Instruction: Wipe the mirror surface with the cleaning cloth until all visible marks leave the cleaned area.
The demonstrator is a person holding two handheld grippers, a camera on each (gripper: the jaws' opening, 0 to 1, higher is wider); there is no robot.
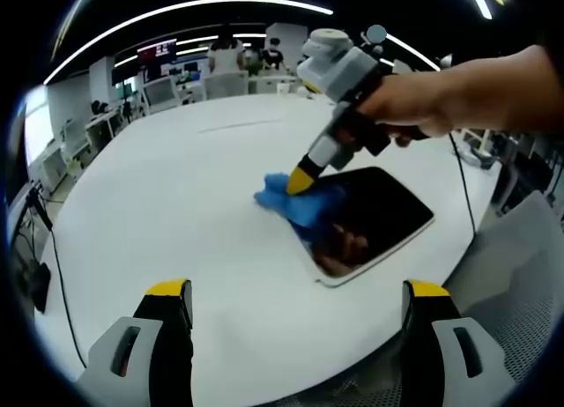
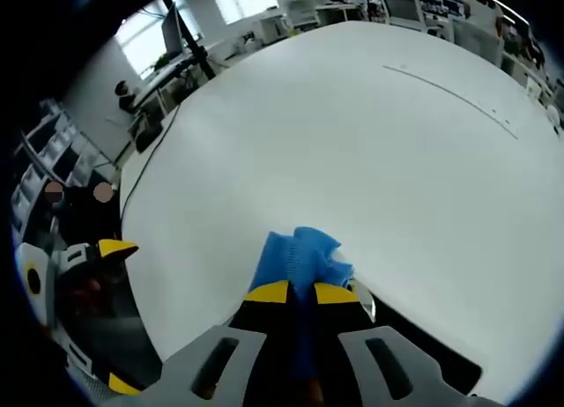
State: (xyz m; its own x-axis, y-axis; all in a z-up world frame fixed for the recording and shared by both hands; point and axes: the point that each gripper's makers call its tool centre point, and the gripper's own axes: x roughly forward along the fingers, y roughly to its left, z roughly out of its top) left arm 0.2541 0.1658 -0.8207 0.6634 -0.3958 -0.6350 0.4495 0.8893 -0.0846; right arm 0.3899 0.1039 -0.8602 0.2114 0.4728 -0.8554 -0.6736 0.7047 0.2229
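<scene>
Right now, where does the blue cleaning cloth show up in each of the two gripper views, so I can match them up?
Left gripper view: the crumpled blue cleaning cloth sits just right of centre, pressed on the near-left corner of the dark rectangular mirror by the right gripper.
Right gripper view: the cloth is low centre, pinched in the right gripper.
Shared landmark: the white round table.

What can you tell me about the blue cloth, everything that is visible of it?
The blue cloth is soft, crumpled fabric, bunched into folds. The right gripper is shut on it and presses it down at one end of the dark mirror, which lies flat on the white table. Part of the cloth lies on the glass and part spills onto the table. In the right gripper view its ruffled edge sticks out beyond the yellow-tipped jaws.
</scene>
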